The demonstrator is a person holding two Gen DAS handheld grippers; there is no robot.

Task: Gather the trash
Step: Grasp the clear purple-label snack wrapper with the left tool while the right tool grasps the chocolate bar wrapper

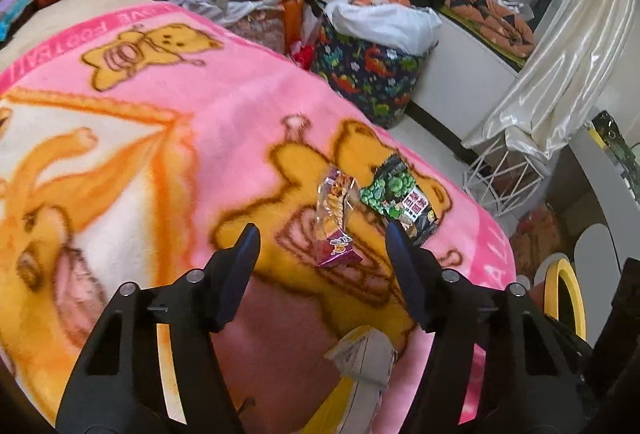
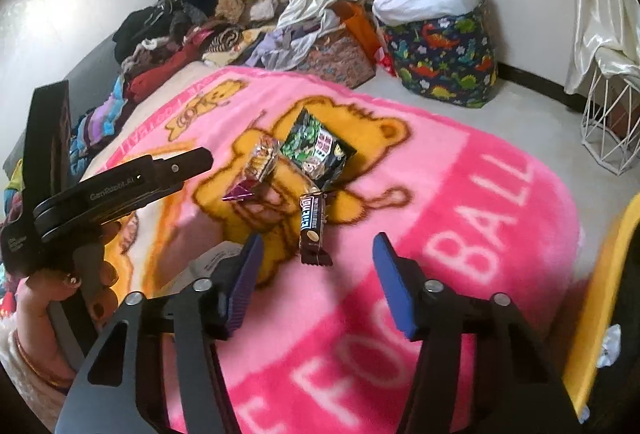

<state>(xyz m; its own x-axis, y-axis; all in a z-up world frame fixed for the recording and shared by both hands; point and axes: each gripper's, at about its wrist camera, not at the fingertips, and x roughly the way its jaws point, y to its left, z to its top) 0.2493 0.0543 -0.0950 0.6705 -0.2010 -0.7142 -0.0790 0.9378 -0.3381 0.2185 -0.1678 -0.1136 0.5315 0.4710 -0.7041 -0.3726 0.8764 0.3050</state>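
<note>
Both tongs released, nothing between them: left gripper (image 1: 320, 234), right gripper (image 2: 318, 242). Pink fleece bear-print blanket (image 2: 460, 194) carries brown chocolate-bar wrapper (image 2: 312, 230) at 12 o'clock of right gripper, purple-ended clear snack wrapper (image 2: 256, 166) at 11, green-black snack packet (image 2: 316, 150) beyond. Dinosaur-print fabric bin (image 2: 444, 58) at 1 o'clock, far. Crumpled paper item (image 1: 364, 358) partly hidden, unclear.

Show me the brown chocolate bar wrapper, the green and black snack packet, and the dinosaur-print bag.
brown chocolate bar wrapper (image 2: 311, 230), right wrist view, middle of the wrapper.
green and black snack packet (image 2: 317, 150), right wrist view, printed face.
dinosaur-print bag (image 2: 444, 58), right wrist view, front wall.
</note>
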